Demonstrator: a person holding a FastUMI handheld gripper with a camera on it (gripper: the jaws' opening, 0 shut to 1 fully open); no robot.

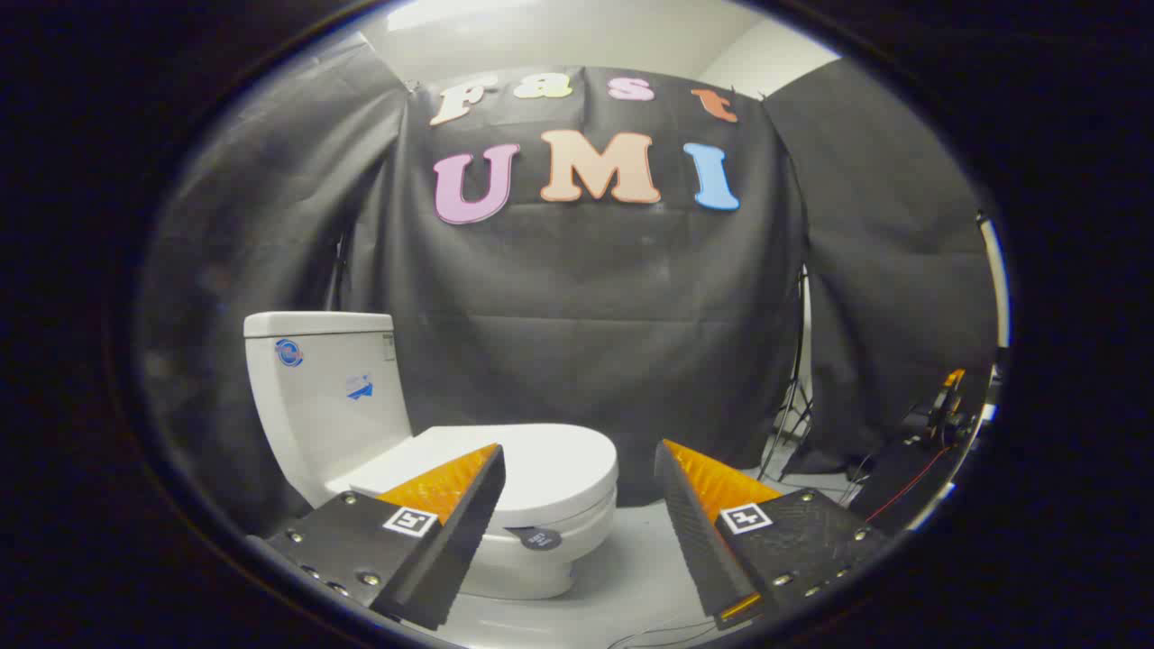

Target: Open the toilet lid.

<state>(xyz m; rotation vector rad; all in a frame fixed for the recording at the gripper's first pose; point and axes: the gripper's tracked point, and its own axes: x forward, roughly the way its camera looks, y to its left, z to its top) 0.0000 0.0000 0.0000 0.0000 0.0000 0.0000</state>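
The toilet lid (pixel 532 464) is down, lying flat on the seat, and I see it just beyond my fingers (pixel 451 505), mostly ahead of the left one, whose tip overlaps the lid's near edge in my view; I cannot tell whether it actually touches. A small dark tab (pixel 539 539) sticks out at the front rim of the lid, sitting in the gap between the two fingers, nearer the left. The gripper (pixel 579 482) is spread wide apart, nothing held between the fingers, and the right one stands clear of the toilet (pixel 505 559) with only pale floor (pixel 631 577) ahead of it. Behind the lid, further out past the left finger, rises the white tank (pixel 325 397) with its cover on, carrying a round blue sticker and a smaller blue-marked label on the side facing me. Beyond all that hangs the black cloth wall (pixel 586 315) of the booth. Far off past the right finger I make out a light stand's thin legs (pixel 793 406) and some dark equipment with an orange part and a red cable (pixel 938 424) on the floor.
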